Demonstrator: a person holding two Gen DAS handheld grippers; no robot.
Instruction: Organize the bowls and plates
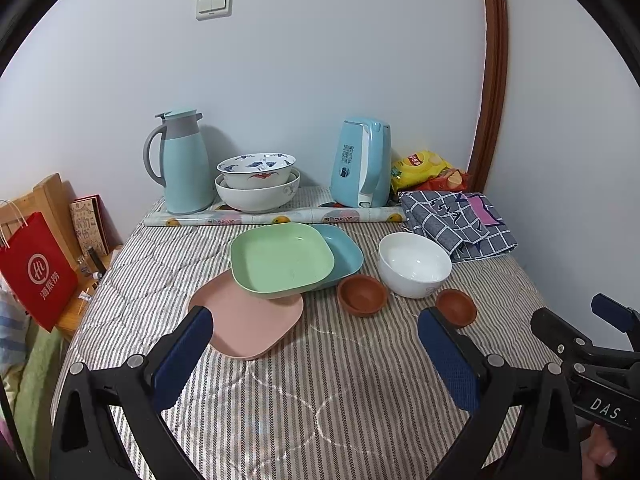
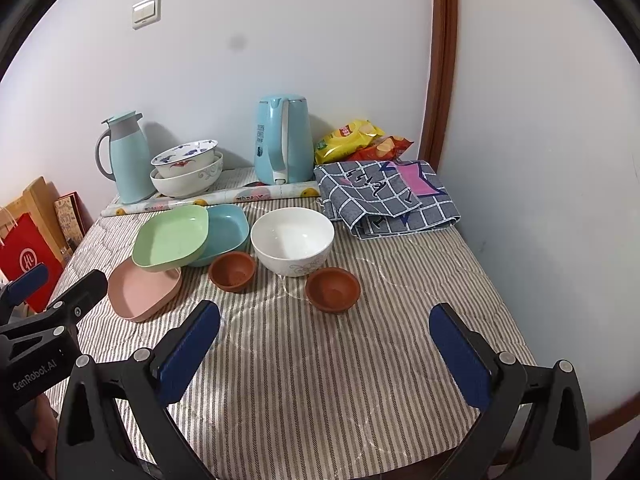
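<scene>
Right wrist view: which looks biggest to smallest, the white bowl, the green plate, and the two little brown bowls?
1. White bowl and green plate: alike in width, so unranked.
2. The two brown bowls, left and right: look alike; the right one sits nearer the camera.

**Pastels, terracotta and stripes**

Green plate (image 1: pixel 282 258), blue plate (image 1: pixel 344 250), pink plate (image 1: pixel 256 328). Two terracotta-brown bowls (image 1: pixel 362 294) (image 1: pixel 456 306). White bowl (image 1: pixel 414 264) with a faint scroll motif. Grey-and-white striped cloth (image 1: pixel 320 380) on the worktop. Blue-padded fingers (image 1: pixel 182 354).

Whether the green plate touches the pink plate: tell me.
Touching. The right wrist view shows the green plate resting on the pink plate, overlapping its far edge.
</scene>
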